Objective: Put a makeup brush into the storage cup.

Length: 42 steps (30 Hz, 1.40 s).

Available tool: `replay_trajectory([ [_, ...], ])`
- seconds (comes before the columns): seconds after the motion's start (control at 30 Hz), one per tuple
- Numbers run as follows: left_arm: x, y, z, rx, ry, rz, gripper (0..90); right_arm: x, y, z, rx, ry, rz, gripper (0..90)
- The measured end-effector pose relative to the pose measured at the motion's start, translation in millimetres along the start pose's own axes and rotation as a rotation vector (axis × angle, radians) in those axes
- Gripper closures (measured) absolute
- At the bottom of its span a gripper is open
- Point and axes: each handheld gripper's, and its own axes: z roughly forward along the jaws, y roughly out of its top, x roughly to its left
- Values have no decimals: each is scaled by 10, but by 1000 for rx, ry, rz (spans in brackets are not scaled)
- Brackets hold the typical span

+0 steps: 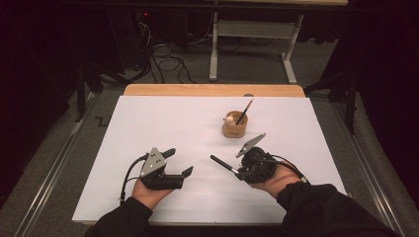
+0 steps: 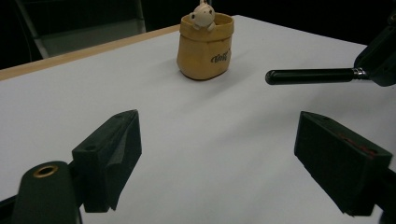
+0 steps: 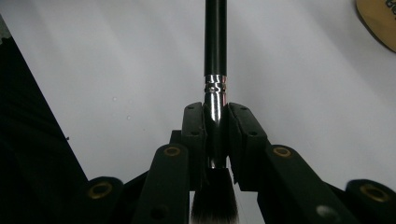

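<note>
Tan holder (image 2: 204, 46) carries dark script on front, too blurred to read. Right gripper (image 3: 216, 122) clamps brush (image 3: 215, 42) at metal ferrule; handle juts level over white sheet (image 1: 163, 123), toward left gripper (image 1: 179, 162), bristles back by hand. Left gripper jaws wide apart, empty.

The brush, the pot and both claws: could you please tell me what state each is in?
Brush: clamped at its metal ferrule, handle pointing away from the claw.
Pot: upright, holding a pencil.
Left claw: open, empty.
Right claw: shut on the brush.
</note>
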Motion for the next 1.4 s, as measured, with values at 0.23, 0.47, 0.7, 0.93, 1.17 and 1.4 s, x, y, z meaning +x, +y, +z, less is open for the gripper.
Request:
replay_trajectory([
  [0.23, -42, -6, 33, 16, -6, 37, 163, -19, 38, -65, 22, 8, -12, 789],
  [0.47, -106, 5, 41, 1, -6, 83, 167, -15, 63, -112, 40, 17, -15, 789],
  [0.7, -139, 21, 26, -23, 11, 126, 184, 5, 89, -136, 45, 30, -40, 790],
  [0.93, -191, 11, 72, -7, 39, 197, 204, 28, 112, -162, 47, 30, -48, 789],
  [1.17, -239, -6, 126, 12, 47, 250, 210, 62, 136, -191, 48, 41, -58, 789],
  [1.4, -272, -21, 133, 7, 50, 291, 265, 94, 159, -208, 65, 57, -78, 789],
])
